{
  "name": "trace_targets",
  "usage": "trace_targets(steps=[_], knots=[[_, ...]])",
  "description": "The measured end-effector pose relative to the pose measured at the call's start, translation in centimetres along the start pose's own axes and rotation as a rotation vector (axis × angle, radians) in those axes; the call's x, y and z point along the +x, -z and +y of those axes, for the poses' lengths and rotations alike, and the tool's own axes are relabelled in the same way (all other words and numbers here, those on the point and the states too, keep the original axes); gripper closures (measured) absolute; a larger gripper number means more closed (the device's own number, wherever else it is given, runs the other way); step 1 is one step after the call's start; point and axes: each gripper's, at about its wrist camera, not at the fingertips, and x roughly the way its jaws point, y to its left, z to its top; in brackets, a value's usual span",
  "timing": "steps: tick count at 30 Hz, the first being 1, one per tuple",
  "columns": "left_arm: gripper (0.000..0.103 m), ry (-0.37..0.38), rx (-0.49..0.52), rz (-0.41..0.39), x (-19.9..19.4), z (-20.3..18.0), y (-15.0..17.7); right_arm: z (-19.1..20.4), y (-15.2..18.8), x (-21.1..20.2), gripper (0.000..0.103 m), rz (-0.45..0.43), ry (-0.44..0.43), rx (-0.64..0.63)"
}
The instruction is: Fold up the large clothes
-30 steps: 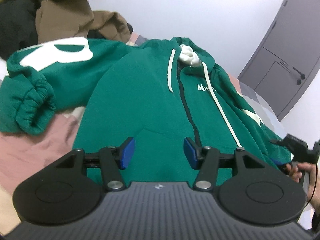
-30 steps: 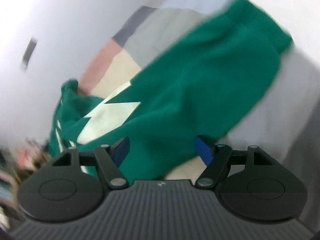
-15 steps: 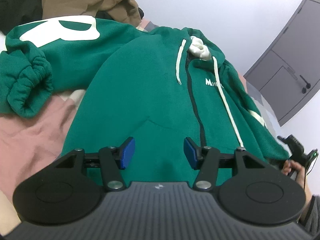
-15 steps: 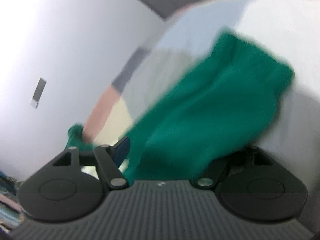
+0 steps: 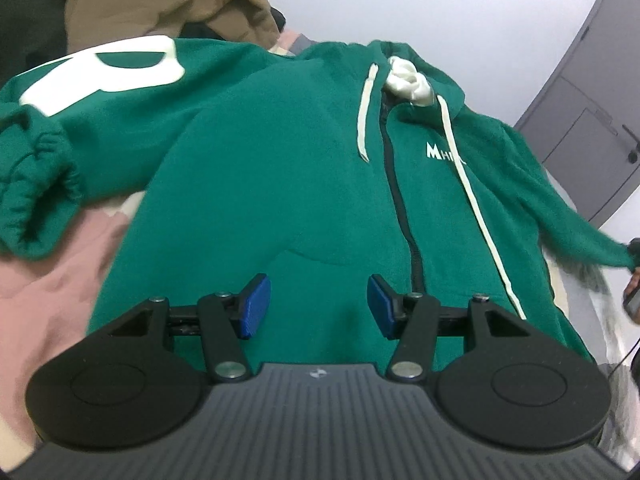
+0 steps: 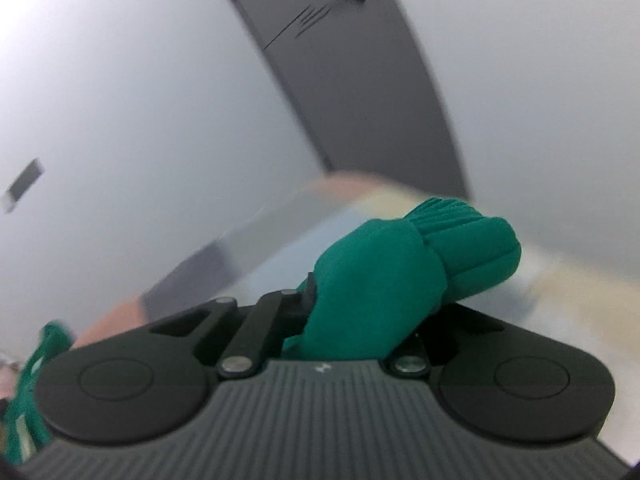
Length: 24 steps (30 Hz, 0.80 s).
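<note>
A green zip hoodie (image 5: 288, 168) lies front-up on the bed, with white drawstrings and a big white letter on its left sleeve (image 5: 104, 72). My left gripper (image 5: 318, 306) hovers open just above the hoodie's lower front, nothing between its blue pads (image 5: 253, 306). The hoodie's right sleeve (image 5: 576, 224) is pulled taut out to the right edge. In the right wrist view my right gripper (image 6: 360, 312) is shut on that sleeve near its ribbed cuff (image 6: 468, 236), which bunches over the fingers and hides them. The sleeve end is lifted off the bed.
A pink, cream and grey patchwork cover (image 5: 48, 280) lies under the hoodie. Brown (image 5: 132, 4) and dark clothes are piled at the back left. A grey door (image 5: 600, 112) stands at the right against a white wall. A hand (image 5: 632, 292) shows at the right edge.
My right gripper closed on the green sleeve near the cuff and swung up with it, so its view now faces wall and door. The left gripper drifted slightly closer over the hoodie, still open.
</note>
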Motion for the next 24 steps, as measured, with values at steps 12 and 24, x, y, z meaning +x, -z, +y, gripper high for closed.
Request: trace_targets(steps=[12, 24], knots=[[0.043, -0.044, 0.061, 0.050, 6.2, -2.7, -2.5, -0.7, -4.5, 6.5, 0.094, -0.019, 0.100, -0.165], [0.043, -0.010, 0.047, -0.053, 2.6, -1.0, -2.6, 15.7, -8.4, -8.0, 0.093, -0.224, -0.195, -0.447]])
